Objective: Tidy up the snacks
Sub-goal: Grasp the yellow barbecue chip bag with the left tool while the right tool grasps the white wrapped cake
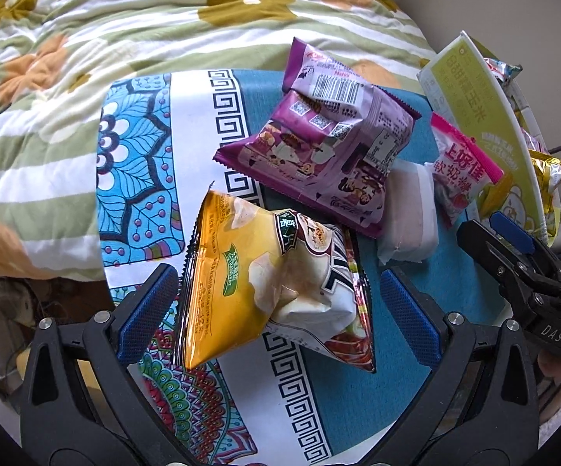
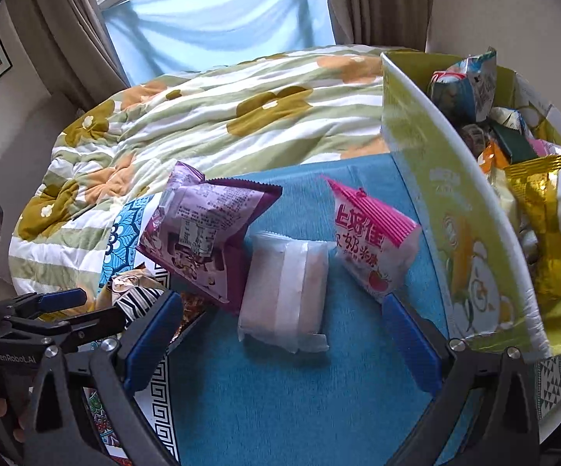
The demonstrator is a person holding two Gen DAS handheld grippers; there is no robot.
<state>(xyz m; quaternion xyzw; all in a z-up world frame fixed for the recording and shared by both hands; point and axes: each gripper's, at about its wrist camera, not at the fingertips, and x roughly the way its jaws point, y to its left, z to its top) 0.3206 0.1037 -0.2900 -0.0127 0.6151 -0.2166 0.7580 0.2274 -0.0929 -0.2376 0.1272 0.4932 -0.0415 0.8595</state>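
My left gripper is open, its blue pads on either side of a yellow and white snack bag lying on the patterned cloth. A purple snack bag lies beyond it. My right gripper is open over the blue cloth, with a pale wrapped cake between its fingers. A pink and white candy bag lies just past the right finger. A green cardboard box at the right holds several snacks, among them a gold bag.
A striped floral quilt covers the bed behind the cloth. The right gripper's body shows at the right of the left wrist view; the left gripper's body shows at the left of the right wrist view. Curtains and a window stand behind.
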